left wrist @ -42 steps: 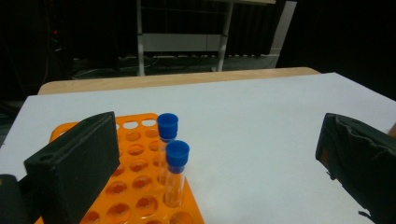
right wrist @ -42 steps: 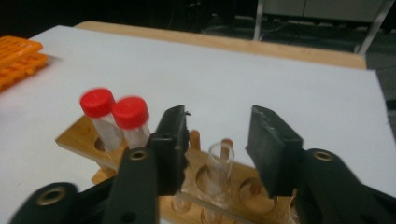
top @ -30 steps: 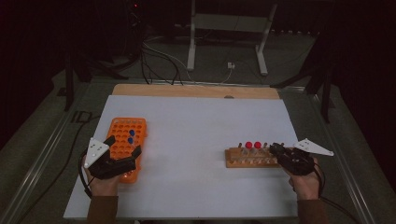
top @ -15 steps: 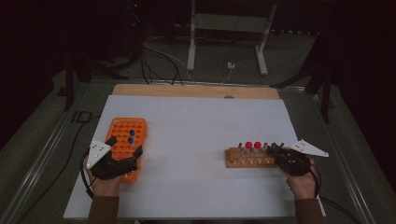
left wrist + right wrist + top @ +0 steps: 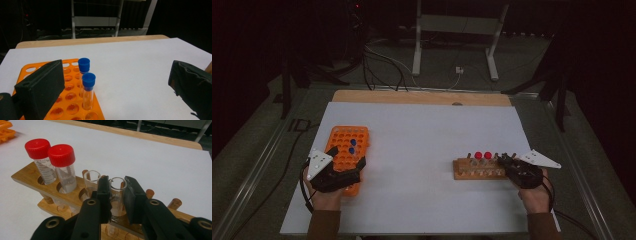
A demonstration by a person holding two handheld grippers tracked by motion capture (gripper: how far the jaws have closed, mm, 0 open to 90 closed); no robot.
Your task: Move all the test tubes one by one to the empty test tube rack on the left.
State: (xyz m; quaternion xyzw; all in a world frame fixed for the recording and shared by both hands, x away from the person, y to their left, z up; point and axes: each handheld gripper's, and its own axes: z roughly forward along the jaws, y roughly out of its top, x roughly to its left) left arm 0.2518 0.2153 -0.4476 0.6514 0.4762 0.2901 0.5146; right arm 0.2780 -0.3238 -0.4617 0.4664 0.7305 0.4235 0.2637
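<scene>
Your right tool [image 5: 117,195], at centre frame, is clamped on an uncapped glass tube [image 5: 117,192] standing upright in the wooden rack [image 5: 27,178], so lift straight up; your left tool [image 5: 115,85] stands apart.

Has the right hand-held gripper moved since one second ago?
No. The right hand-held gripper sits at the same end of the wooden rack as before.

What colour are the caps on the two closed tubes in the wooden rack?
Red caps, clearest in the right gripper view, on tubes standing side by side in the wooden rack.
</scene>
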